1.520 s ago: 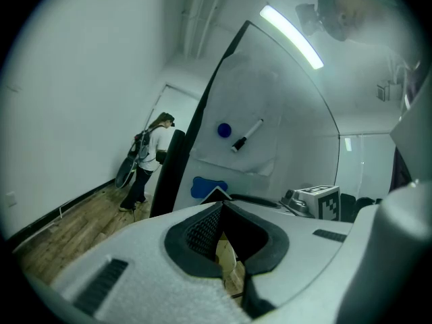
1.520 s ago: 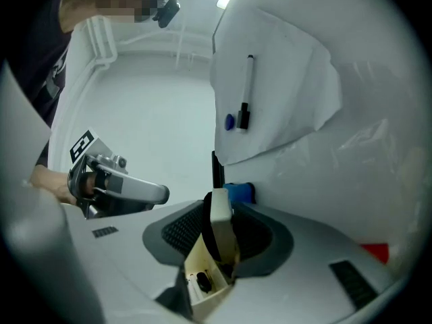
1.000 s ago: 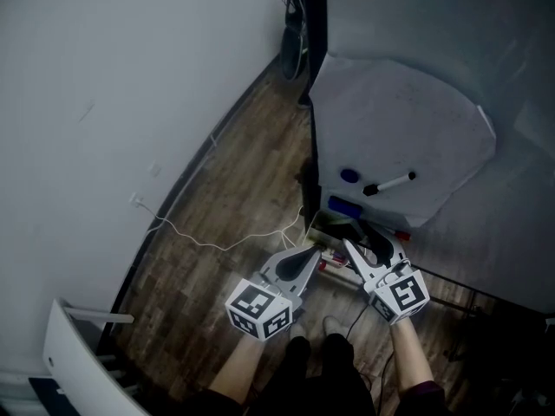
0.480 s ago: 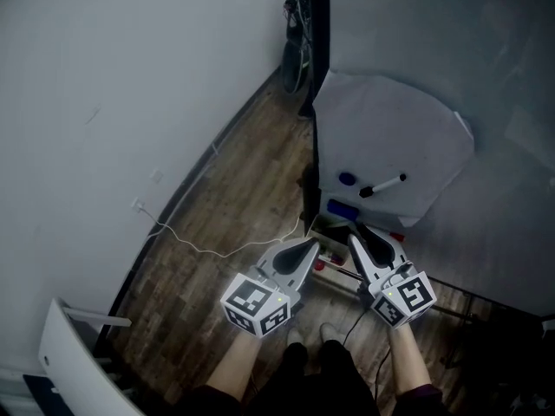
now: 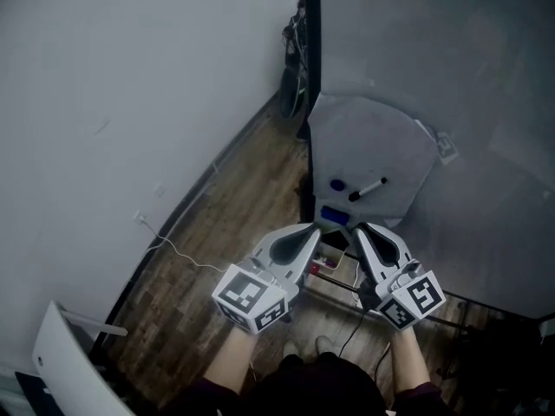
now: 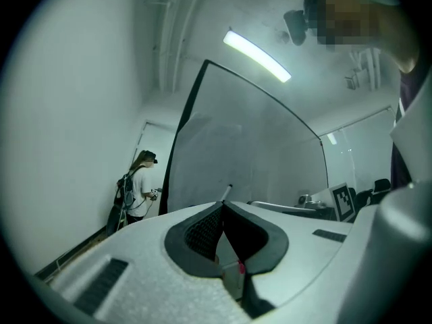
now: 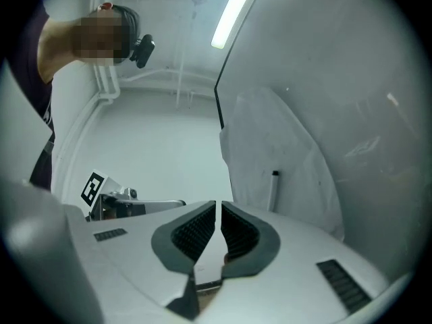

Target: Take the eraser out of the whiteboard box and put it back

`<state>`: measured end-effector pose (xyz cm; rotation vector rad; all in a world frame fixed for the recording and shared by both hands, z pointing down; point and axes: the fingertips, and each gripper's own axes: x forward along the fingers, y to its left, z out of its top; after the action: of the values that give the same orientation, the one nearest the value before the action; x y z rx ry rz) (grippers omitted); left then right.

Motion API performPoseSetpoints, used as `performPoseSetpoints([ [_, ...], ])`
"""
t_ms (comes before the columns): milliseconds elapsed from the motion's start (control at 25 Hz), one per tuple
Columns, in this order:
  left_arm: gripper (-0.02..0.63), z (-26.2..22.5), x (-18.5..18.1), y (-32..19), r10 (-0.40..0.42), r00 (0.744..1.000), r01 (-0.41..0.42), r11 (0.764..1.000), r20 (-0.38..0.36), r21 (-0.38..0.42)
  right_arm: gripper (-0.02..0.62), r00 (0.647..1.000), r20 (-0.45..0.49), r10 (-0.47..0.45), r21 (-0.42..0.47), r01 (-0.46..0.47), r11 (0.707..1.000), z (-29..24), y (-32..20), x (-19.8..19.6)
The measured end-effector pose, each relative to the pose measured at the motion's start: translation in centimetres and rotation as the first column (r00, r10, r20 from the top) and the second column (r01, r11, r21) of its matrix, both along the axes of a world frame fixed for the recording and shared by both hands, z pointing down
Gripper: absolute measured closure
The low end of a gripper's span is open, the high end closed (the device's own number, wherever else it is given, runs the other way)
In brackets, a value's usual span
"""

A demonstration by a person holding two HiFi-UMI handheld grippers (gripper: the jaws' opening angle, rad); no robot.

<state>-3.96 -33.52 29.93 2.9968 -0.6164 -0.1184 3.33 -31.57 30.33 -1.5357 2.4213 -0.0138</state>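
A blue eraser (image 5: 334,216) rests at the top of the small whiteboard box (image 5: 328,255), which hangs at the lower left of the whiteboard (image 5: 486,102). My left gripper (image 5: 310,229) (image 6: 223,205) is shut and empty, held level just left of the box. My right gripper (image 5: 358,229) (image 7: 218,205) is closing, with only a thin slit left and nothing between the pads. It hovers over the box's right side, pointing at the board. The box is partly hidden behind both grippers.
A black marker (image 5: 368,189) (image 7: 273,191) and a round blue magnet (image 5: 336,185) stick to a pale sheet (image 5: 373,146) on the board. A white cable (image 5: 178,250) trails over the wood floor by the wall. A person (image 6: 138,194) stands far off by the board's edge.
Both grippers have risen towards the board. The right jaws went from wide open to nearly together. The left jaws stayed shut.
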Motion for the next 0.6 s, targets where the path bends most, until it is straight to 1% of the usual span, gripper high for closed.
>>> performPoseSetpoints([
  [320,0.601,-4.0,0.3,1.7,0.021,0.999,-0.019,0.996,-0.029,0.092,0.584,0.999,0.019,-0.037,0.07,0.035,0.997,-4.1,1.8,0.3],
  [600,0.601,-5.3,0.3,2.8,0.041,0.998,-0.035,0.992,-0.051,0.118,0.591,0.999,0.011,-0.049,0.104,0.047,0.993,-5.5,2.8,0.0],
])
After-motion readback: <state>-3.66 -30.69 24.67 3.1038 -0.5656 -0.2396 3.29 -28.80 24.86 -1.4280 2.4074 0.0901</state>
